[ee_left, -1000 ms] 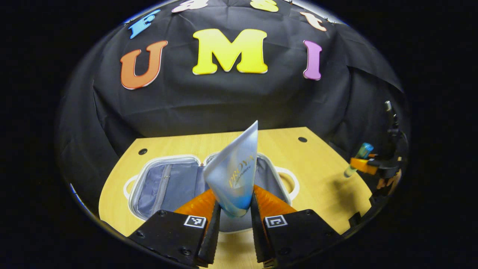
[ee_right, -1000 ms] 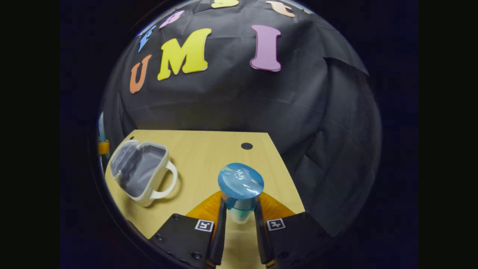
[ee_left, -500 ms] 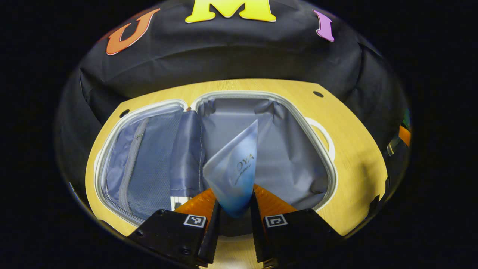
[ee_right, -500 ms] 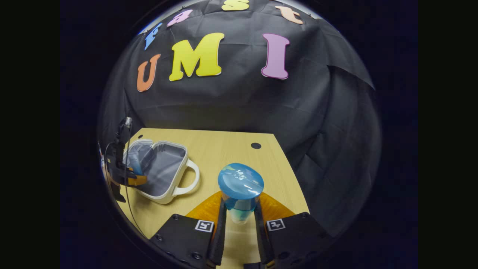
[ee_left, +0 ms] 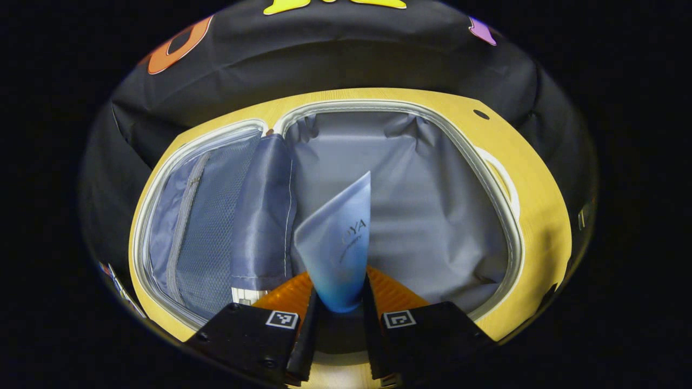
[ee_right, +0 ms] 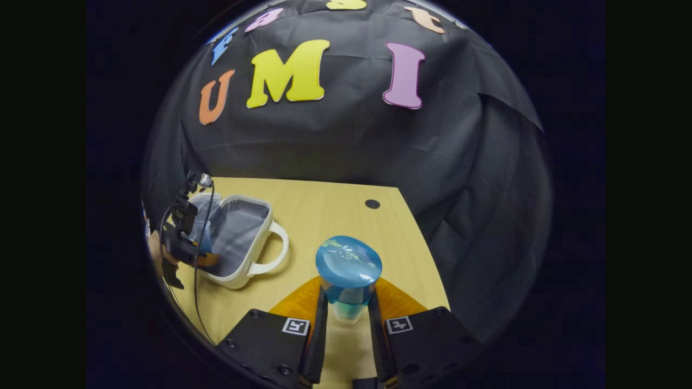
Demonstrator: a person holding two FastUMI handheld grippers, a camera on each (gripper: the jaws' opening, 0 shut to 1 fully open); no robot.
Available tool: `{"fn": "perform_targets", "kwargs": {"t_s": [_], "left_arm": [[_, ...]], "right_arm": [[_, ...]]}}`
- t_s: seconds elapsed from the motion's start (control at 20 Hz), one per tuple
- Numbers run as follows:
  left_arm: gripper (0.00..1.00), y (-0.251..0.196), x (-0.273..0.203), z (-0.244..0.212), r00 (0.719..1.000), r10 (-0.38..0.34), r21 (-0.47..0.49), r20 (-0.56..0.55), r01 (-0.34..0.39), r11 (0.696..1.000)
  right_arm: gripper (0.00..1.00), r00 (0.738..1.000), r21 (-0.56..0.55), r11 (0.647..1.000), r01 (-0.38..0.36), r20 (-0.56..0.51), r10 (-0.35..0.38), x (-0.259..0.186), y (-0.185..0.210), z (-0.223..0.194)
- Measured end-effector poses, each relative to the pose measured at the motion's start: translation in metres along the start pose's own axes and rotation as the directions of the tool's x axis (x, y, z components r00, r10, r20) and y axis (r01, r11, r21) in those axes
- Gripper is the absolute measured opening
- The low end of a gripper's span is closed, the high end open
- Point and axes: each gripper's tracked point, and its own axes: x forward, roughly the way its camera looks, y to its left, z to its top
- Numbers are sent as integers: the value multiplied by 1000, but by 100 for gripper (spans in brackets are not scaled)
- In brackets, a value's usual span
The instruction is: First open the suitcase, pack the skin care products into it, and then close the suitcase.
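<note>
The white suitcase [ee_left: 489, 178] lies open on the wooden table, its grey lining facing up. My left gripper [ee_left: 338, 294] is shut on a pale blue skin care tube [ee_left: 340, 237], holding it low over the right half of the case with its flat sealed end pointing away. In the right gripper view, my right gripper [ee_right: 347, 302] is shut on a bottle with a round blue cap [ee_right: 348, 267], held above the table. The suitcase [ee_right: 243, 237] sits to its left, with the left gripper [ee_right: 186, 237] dipping into it.
The left half of the suitcase carries a mesh zip pocket [ee_left: 200, 216]. A white handle [ee_right: 273, 251] sticks out on the case's right side. The wooden table [ee_right: 324, 216] has a round hole [ee_right: 372, 203] near its back edge. Black cloth hangs behind.
My left gripper has moved forward and down with the tube, from in front of the suitcase to just above its lining. My right gripper has held its bottle nearly still.
</note>
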Motion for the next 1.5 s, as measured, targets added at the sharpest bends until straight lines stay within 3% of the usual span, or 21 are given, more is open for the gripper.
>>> {"fn": "perform_targets", "kwargs": {"t_s": [0.3, 0.6, 0.65, 0.7, 0.8, 0.85, 1.0, 1.25, 1.5], "left_arm": [[43, -2, 9, 4, 998, 34, 10, -60, -34, 999], [45, -2, 4, 3, 999, 34, -19, -37, -35, 999], [46, -10, 1, 6, 1000, 3, -35, -14, -3, 999], [64, -17, -6, 9, 1000, -20, -48, 10, 20, 999], [99, -14, -29, 19, 997, 3, -40, 77, 0, 999], [98, -9, -42, 28, 991, 18, -31, 132, -15, 999], [98, 9, -95, 57, 944, 57, -26, 325, -51, 998], [97, 42, -185, 80, 811, 70, -67, 581, -38, 997], [96, 72, -248, 82, 696, 65, -63, 715, -28, 998]], "right_arm": [[34, 1000, -10, 1000, -19, -11, 19, 8, 2, -1], [35, 998, -12, 998, -56, 8, 56, 12, 15, 15], [34, 997, -16, 997, -76, 15, 76, 13, 25, 20], [34, 995, -20, 995, -98, 19, 99, 15, 36, 26], [34, 989, -41, 988, -147, 24, 148, 20, 64, 37], [35, 985, -51, 984, -171, 25, 173, 23, 80, 42], [34, 969, -44, 968, -245, 12, 246, 33, 131, 55], [34, 936, 1, 939, -344, -80, 343, 52, 222, 43], [34, 923, -35, 941, -337, -207, 323, 74, 275, -7]]}}
